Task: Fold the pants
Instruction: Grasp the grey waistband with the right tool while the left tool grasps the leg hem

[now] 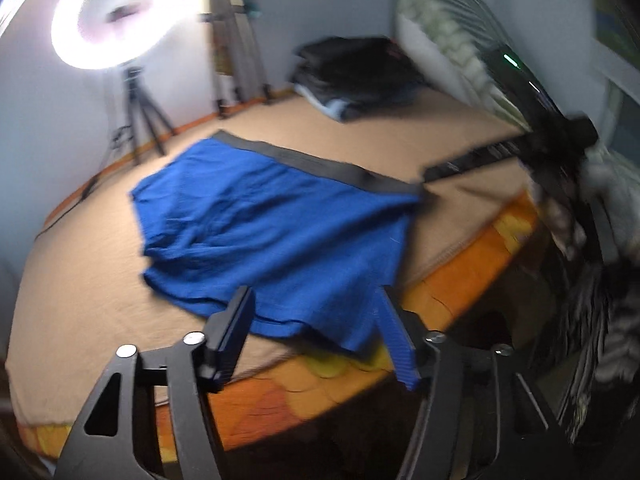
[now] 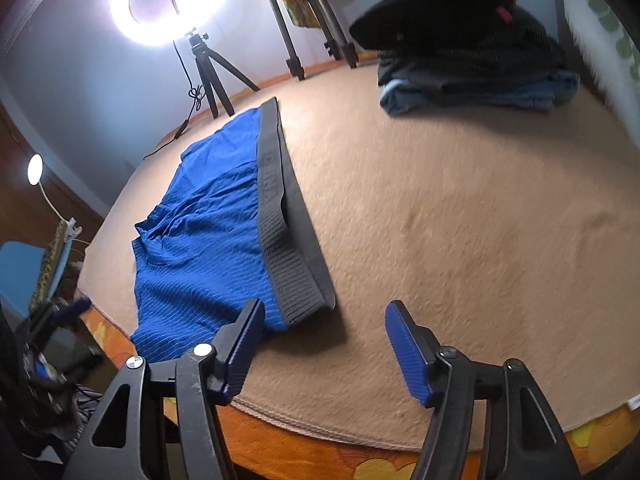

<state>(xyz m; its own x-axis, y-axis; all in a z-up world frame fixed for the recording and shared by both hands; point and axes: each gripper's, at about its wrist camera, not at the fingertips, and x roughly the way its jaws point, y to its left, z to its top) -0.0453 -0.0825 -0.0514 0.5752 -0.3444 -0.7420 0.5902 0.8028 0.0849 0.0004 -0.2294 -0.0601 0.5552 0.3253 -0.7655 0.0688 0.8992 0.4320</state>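
The shorts [image 2: 208, 232] lie flat, waistband [image 2: 280, 216] running away from the right gripper [image 2: 324, 344]; left gripper [image 1: 316, 328] straddles the hem; both spread, pinching nothing.

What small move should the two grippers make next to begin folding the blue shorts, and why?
Probably close each on its nearest corner: the left gripper straddles the leg hem of the blue shorts, the right gripper sits by the grey waistband, both open and gripping nothing.
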